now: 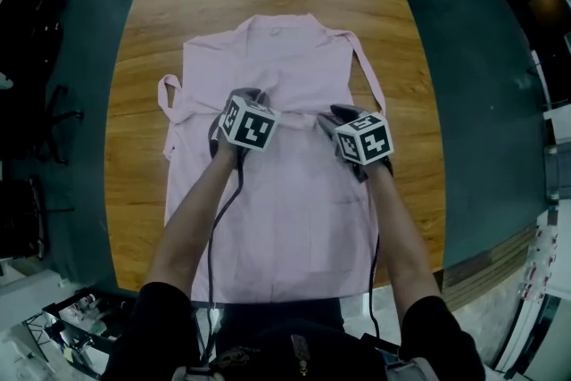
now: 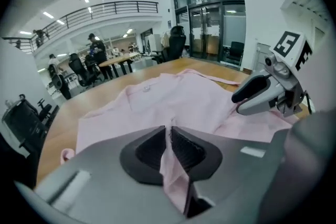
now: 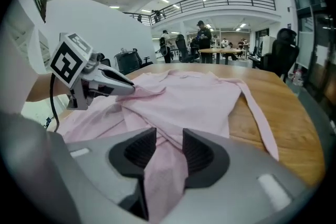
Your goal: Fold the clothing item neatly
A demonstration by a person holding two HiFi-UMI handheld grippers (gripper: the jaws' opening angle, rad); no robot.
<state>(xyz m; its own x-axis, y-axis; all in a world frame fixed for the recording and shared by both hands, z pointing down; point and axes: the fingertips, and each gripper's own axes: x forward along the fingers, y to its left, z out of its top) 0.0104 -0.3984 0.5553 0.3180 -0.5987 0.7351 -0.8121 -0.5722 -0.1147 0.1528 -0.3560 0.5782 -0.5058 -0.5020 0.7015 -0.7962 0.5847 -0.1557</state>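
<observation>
Position: pale pink fabric garment [image 1: 277, 219] spread flat, centred on brown wooden table [image 1: 143, 58] | left gripper [image 2: 170, 139] pinches its waist ridge | right gripper [image 3: 169, 139] wide, fabric between, unclamped | advice: close right, lift both evenly.

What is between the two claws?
The pink shirt, bunched into a ridge, spans from the left claw to the right claw; the head view shows it.
</observation>
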